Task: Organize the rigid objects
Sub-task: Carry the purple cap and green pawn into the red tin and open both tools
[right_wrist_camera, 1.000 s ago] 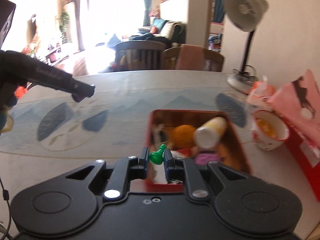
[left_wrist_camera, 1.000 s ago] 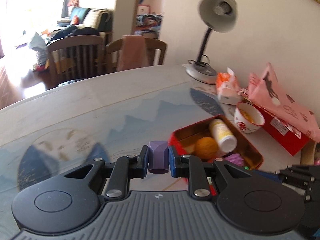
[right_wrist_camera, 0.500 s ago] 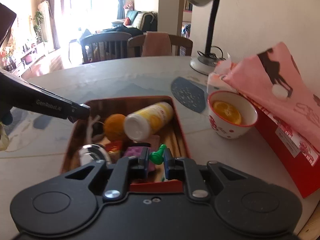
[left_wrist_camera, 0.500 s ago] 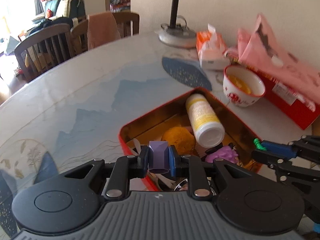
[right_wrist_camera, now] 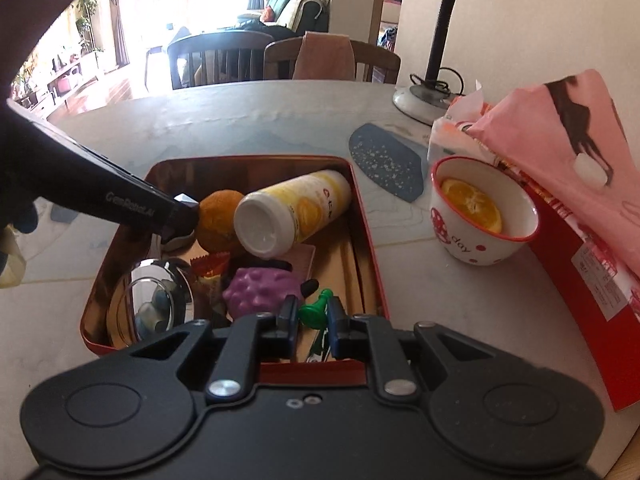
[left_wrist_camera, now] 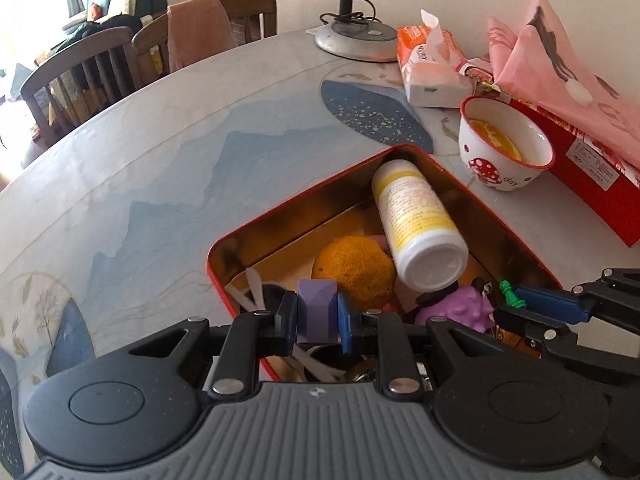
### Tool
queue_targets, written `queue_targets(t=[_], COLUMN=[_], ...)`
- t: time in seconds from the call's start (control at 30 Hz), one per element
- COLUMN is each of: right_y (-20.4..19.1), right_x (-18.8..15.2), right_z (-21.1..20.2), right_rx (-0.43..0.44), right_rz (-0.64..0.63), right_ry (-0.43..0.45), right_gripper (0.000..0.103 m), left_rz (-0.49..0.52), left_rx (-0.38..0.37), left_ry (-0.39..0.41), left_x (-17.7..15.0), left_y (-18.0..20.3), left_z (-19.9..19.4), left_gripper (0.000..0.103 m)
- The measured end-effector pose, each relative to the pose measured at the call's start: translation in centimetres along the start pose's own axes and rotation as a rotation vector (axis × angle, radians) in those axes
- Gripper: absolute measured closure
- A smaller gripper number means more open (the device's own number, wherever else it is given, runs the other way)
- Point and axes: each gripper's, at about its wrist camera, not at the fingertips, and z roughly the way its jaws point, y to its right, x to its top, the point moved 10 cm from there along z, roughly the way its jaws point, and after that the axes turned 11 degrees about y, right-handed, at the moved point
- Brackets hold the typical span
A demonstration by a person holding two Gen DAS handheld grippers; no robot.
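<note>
My left gripper point(left_wrist_camera: 318, 320) is shut on a purple block point(left_wrist_camera: 317, 312) and holds it over the near left corner of the red tin point(left_wrist_camera: 304, 200). My right gripper point(right_wrist_camera: 313, 318) is shut on a small green pawn point(right_wrist_camera: 316, 309) over the near edge of the tin point(right_wrist_camera: 372, 240); the pawn point(left_wrist_camera: 510, 294) also shows in the left wrist view. The tin holds an orange point(left_wrist_camera: 354, 272), a white and yellow bottle point(left_wrist_camera: 416, 224), a purple knobbly toy point(right_wrist_camera: 262, 290), a shiny metal lid point(right_wrist_camera: 154, 296) and small bits.
A spotted bowl with an orange slice point(right_wrist_camera: 480, 212) stands right of the tin. Behind it are a red box point(right_wrist_camera: 592, 280), a pink bag point(right_wrist_camera: 568, 136), a tissue pack point(left_wrist_camera: 428, 68) and a lamp base point(left_wrist_camera: 352, 38). Chairs point(left_wrist_camera: 80, 76) stand past the table's far edge.
Both grippers have moved in over the tin with their objects still held. The left gripper came from the open table to the tin's left corner; the right moved closer and lower.
</note>
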Motion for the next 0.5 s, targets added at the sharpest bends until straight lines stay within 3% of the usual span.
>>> queue_targets(t=[0.33,0.5], right_y=[-0.1,0.0], right_x=[-0.2,0.1], right_z=[-0.1,-0.4], right_rx=[0.009,0.017], right_rz=[0.012,0.034], right_ry=[-0.012,-0.003], right_gripper=[0.079,0.069], left_rz=[-0.026,-0.028], left_rx=[0.001,-0.005], left_ry=[-0.016,-0.002], left_x=[-1.2,-1.1], left_y=[-0.1,0.2], left_z=[-0.5,-1.4], left_gripper=[0.082,0.078])
